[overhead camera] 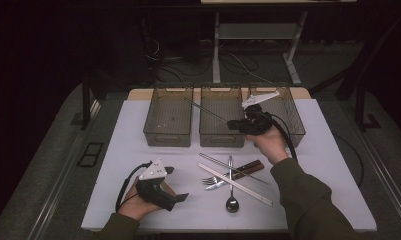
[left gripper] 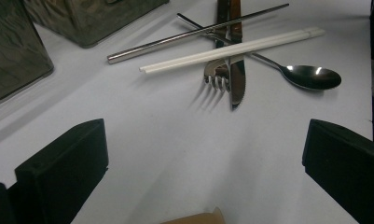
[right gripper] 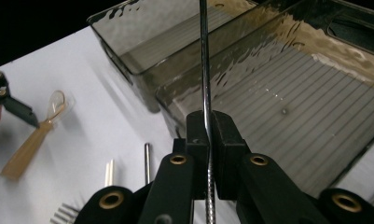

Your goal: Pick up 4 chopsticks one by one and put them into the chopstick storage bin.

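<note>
1. Nearest the person, the left gripper [overhead camera: 174,184] rests low on the white table [overhead camera: 138,130], its jaws spread wide with nothing between them, facing the cutlery.
2. Just beyond lies the pile left to sort: white chopsticks [left gripper: 231,49], a fork [left gripper: 216,77], a knife [left gripper: 237,70], a spoon [left gripper: 310,77] and one steel chopstick [left gripper: 194,33], crossing and touching one another.
3. Farther on, the right gripper [overhead camera: 231,123] is clenched on a second metal chopstick [right gripper: 204,65], held over the middle bin [overhead camera: 222,117].
4. The step in hand seems to be delivery; next, I judge, the rod must be lowered level into the bin, then let go.
</note>
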A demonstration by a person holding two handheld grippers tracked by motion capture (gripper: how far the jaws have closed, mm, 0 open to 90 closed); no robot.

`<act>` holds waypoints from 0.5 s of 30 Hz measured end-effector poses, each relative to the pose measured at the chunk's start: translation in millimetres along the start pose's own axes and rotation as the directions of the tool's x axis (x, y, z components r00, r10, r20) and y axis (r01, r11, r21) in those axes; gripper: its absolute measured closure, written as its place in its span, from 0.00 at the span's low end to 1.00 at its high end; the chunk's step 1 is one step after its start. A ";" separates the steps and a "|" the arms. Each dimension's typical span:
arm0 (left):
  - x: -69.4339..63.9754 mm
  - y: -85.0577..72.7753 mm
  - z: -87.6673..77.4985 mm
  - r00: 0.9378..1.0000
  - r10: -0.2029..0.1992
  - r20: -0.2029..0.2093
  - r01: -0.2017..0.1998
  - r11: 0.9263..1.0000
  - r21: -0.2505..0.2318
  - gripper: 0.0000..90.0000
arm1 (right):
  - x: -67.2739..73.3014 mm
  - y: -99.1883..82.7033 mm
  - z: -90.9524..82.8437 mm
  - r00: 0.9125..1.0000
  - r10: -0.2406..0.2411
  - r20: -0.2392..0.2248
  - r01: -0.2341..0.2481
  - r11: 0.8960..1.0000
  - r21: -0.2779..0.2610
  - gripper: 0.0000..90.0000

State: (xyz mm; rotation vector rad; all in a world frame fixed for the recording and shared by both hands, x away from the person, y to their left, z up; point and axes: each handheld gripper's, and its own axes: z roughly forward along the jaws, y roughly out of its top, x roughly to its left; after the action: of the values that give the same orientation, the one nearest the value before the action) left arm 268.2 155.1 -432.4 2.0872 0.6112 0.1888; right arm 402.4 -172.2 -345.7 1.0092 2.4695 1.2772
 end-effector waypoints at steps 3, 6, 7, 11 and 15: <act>-0.1 0.3 -0.1 1.000 0.000 0.003 0.000 1.000 -0.004 0.00 | 0.3 9.0 7.6 1.000 0.010 0.009 -0.010 1.000 0.009 0.96; 0.0 0.4 0.1 1.000 0.001 0.004 -0.001 1.000 -0.004 0.00 | 0.2 15.0 14.2 1.000 0.018 0.015 -0.018 1.000 0.014 0.96; 0.0 0.5 0.1 1.000 0.003 0.004 -0.003 1.000 -0.005 0.00 | 0.2 17.2 16.7 1.000 0.017 0.018 -0.017 1.000 0.017 0.96; -0.6 1.0 -0.6 1.000 0.009 0.005 -0.009 1.000 -0.004 0.00 | 1.2 26.8 25.8 1.000 0.017 0.024 -0.018 0.999 0.028 0.96; -0.6 1.0 -0.7 1.000 0.008 0.008 -0.008 1.000 -0.006 0.00 | 2.4 36.0 34.1 0.999 0.013 0.032 -0.014 0.999 0.035 0.96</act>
State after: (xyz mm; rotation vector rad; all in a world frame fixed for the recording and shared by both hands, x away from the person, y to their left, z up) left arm 267.8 154.9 -431.1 2.0837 0.5971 0.1868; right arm 433.3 -134.1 -338.3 1.0484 2.4740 1.2157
